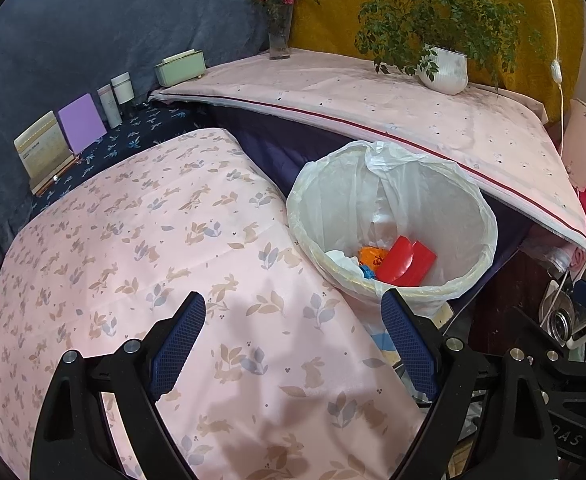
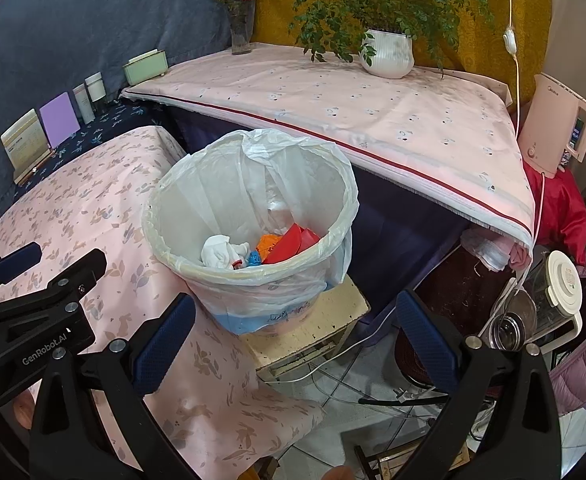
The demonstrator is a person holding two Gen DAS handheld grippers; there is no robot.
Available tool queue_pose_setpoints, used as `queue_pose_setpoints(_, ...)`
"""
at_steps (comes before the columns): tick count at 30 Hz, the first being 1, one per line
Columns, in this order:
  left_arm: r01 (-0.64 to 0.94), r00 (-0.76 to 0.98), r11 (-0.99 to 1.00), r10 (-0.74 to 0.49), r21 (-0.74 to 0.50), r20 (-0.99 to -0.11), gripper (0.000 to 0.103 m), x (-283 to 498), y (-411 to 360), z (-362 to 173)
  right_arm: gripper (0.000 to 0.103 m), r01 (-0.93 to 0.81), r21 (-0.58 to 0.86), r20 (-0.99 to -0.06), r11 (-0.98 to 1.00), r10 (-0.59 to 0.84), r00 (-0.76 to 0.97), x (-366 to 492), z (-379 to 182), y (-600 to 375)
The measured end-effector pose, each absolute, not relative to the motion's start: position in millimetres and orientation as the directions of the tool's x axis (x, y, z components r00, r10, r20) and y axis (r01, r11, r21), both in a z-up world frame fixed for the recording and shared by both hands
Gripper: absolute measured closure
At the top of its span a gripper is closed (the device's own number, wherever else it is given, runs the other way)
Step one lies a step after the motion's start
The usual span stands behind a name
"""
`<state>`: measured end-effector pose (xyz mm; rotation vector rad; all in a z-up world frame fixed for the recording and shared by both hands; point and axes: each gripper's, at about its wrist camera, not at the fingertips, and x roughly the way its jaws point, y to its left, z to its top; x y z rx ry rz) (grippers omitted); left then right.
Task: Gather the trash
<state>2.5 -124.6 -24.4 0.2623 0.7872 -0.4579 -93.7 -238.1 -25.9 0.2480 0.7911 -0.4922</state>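
my left hand-held gripper (image 1: pixel 293 334) is wide, nothing in it, over the pink cloth (image 1: pixel 133 248). right hand-held gripper (image 2: pixel 295 334) also wide, empty, past the cloth edge. bin (image 2: pixel 249 216) sits just ahead between both, trash (image 2: pixel 261 250) inside, mouth unobstructed.
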Motion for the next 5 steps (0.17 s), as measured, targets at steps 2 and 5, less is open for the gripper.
queue_pose_setpoints(2,0.489,0.611,0.871,-0.296,0.056,-0.734,0.018,4.9,-123.8,-25.2,0.007,0.511,0.030,-0.731,0.859,-0.330,0.598,-93.4,-25.6,-237.6)
queue_pose_setpoints(5,0.495,0.604,0.867,-0.295,0.057,-0.740,0.018,6.0,-123.2,-26.3,0.007,0.509,0.028,-0.731,0.861,-0.329,0.598,-92.2,-25.4,-236.3)
